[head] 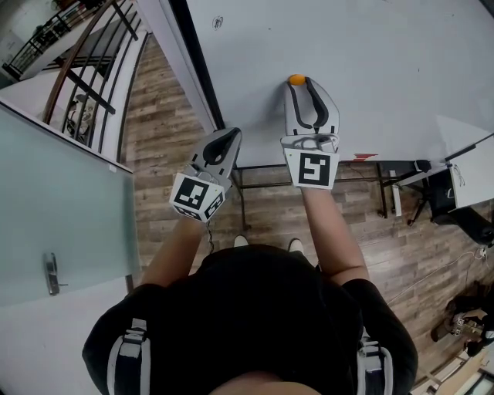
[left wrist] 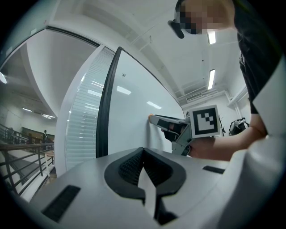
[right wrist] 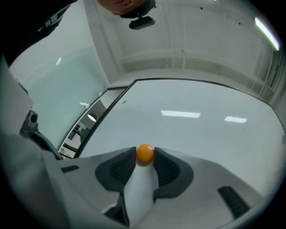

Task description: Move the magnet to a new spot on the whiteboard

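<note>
Little clearance round magnet [right wrist: 145, 153] on board [right wrist: 201, 134] (right gripper [head: 302, 83] let go, jaws apart); could knock it sideways withdrawing crooked.

A large, glossy white whiteboard [head: 386, 54] with a dark edge strip stands upright. A small round orange magnet [head: 296, 79] sticks to its face, well apart from that strip. Below it, black metal stand bars [head: 262, 167] meet the grey-brown wood-plank floor [head: 166, 146].

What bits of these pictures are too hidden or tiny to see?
Small round orange magnet: head view, partly behind the right gripper's tips.
White whiteboard: head view, top and right side cut off by the picture edge.
Small dark mark on it: head view, too tiny to read.
</note>
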Demonstrator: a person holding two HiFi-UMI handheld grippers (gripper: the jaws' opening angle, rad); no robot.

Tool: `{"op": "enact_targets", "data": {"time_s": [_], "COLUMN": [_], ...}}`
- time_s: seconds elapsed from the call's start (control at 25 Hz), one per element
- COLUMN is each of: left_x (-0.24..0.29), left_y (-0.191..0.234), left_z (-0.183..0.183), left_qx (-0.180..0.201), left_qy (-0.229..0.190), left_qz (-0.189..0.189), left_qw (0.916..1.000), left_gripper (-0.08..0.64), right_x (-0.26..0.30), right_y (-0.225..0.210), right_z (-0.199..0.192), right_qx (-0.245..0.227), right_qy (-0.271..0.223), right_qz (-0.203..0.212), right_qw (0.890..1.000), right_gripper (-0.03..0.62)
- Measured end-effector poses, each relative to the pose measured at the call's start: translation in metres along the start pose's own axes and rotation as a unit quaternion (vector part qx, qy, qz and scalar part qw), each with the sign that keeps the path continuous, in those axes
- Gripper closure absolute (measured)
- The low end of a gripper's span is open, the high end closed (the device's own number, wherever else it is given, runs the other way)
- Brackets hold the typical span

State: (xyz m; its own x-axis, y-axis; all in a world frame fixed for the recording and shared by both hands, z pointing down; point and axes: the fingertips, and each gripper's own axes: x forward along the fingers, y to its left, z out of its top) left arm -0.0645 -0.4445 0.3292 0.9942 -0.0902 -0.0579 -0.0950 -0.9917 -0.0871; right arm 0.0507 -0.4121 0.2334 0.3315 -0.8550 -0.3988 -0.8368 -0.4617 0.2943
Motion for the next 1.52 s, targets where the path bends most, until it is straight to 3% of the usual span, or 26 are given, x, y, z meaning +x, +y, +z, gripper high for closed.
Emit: {"op": "enact_targets", "data": {"time_s": [0.4, 0.84, 1.04, 1.52], "left_x": [-0.008, -0.015, -0.013, 0.008], "left_y": [0.006, 0.011, 0.009, -0.015], "left_z": [-0.002, 0.002, 0.0, -0.009], "left_qx": [-0.005, -0.007, -0.009, -0.016], "left_qy": [0.002, -0.01, -0.01, -0.022], "left_qz": [0.002, -0.004, -0.025, -0.104], "left_qw": [1.0, 0.9999, 0.9996, 0.9942], "left_gripper": [0.557, 0.557, 0.557, 0.557], "right_x": [0.003, -0.003, -0.017, -0.079], "right_y": [0.005, 0.0, 0.006, 0.003], "right_z": [0.002, 0.001, -0.001, -0.028], "right_qx": [-0.018, 0.017, 0.006, 0.05], "right_qy": [0.007, 0.01, 0.019, 0.093], "right_qz": [-0.022, -0.019, -0.006, 0.004], "right_qw": [1.0, 1.0, 1.0, 0.994], "right_gripper": [0.477, 0.477, 0.476, 0.476]}}
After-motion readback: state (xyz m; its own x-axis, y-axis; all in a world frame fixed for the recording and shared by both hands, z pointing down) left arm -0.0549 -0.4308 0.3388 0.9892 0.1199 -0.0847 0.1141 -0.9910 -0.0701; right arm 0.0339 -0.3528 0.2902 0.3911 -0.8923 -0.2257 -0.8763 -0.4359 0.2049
